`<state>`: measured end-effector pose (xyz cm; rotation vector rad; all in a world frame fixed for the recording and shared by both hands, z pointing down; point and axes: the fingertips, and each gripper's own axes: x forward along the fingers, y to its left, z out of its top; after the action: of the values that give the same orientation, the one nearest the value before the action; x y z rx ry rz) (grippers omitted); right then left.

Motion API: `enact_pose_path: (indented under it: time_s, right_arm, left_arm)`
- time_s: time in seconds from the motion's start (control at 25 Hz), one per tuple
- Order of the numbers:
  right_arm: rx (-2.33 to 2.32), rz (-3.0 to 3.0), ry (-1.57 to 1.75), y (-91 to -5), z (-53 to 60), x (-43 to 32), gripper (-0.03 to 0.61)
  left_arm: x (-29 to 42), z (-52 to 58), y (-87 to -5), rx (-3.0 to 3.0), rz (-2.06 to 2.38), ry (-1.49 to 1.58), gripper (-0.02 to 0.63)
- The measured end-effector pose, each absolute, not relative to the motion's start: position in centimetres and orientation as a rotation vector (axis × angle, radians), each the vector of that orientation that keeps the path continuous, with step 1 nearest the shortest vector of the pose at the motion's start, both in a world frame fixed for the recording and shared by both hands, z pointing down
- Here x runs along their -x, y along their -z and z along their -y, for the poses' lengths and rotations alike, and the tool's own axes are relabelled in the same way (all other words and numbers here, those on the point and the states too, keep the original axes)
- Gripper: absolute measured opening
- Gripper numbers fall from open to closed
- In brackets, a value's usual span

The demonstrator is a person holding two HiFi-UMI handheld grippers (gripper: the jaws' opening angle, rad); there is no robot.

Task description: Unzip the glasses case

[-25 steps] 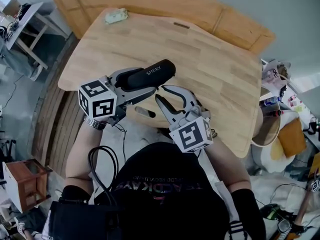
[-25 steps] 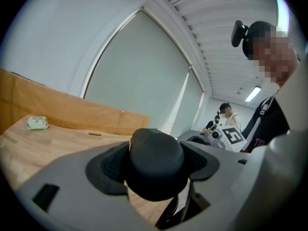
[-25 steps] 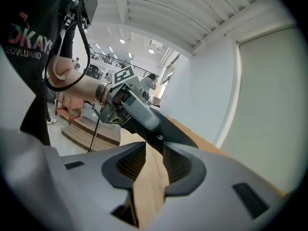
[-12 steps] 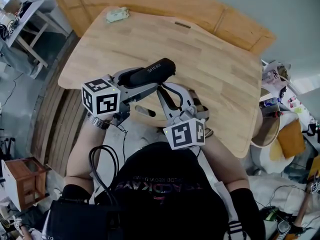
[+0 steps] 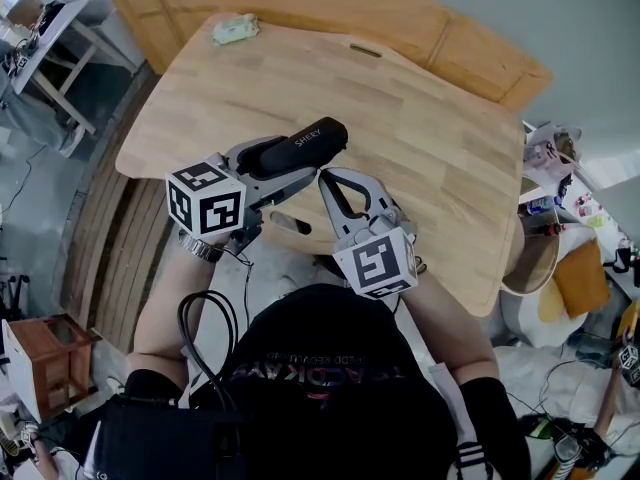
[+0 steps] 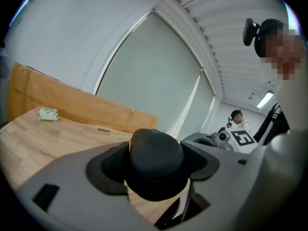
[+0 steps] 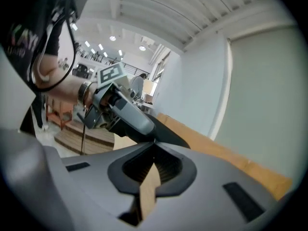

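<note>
A black glasses case (image 5: 305, 144) with white lettering hangs above the near edge of the wooden table (image 5: 400, 98). My left gripper (image 5: 285, 162) is shut on it, its jaws clamping the case's rounded end (image 6: 155, 160) from both sides. My right gripper (image 5: 322, 175) has just been closing; its tips (image 7: 155, 142) now meet against the case's near side (image 7: 180, 141). Nothing shows between them, and any zipper pull there is hidden. In the right gripper view the left gripper (image 7: 122, 112) reaches in from the left.
A small pale green object (image 5: 233, 31) lies at the table's far left corner. A second wooden board (image 5: 470, 43) stands behind the table. A wooden stool (image 5: 50, 363) is on the floor at the left, clutter (image 5: 560, 218) at the right. A person (image 6: 237, 119) stands far off.
The right gripper's jaws, spread like a fork a second ago, have come together at the case's near side. The left gripper and the case have hardly moved.
</note>
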<state>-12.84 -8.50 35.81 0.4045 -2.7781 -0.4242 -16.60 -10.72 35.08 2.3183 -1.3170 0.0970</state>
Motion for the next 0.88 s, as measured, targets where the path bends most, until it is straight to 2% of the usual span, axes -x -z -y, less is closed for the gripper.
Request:
enact_pose_path:
  time_s: [0.16, 0.48, 0.88]
  right_arm:
    - [-0.357, 2.845, 0.153, -35.9, 8.8, 12.8, 0.020]
    - [-0.294, 2.823, 0.144, -36.2, 8.6, 12.3, 0.020]
    - [-0.310, 2.796, 0.154, -36.0, 9.6, 10.9, 0.018]
  left_arm:
    - [16.4, 10.6, -35.3, -2.337, 1.321, -0.116, 0.339]
    - [16.0, 10.0, -34.7, -2.530, 1.341, -0.279, 0.337]
    - [15.7, 8.8, -34.0, -2.663, 1.256, -0.247, 0.337]
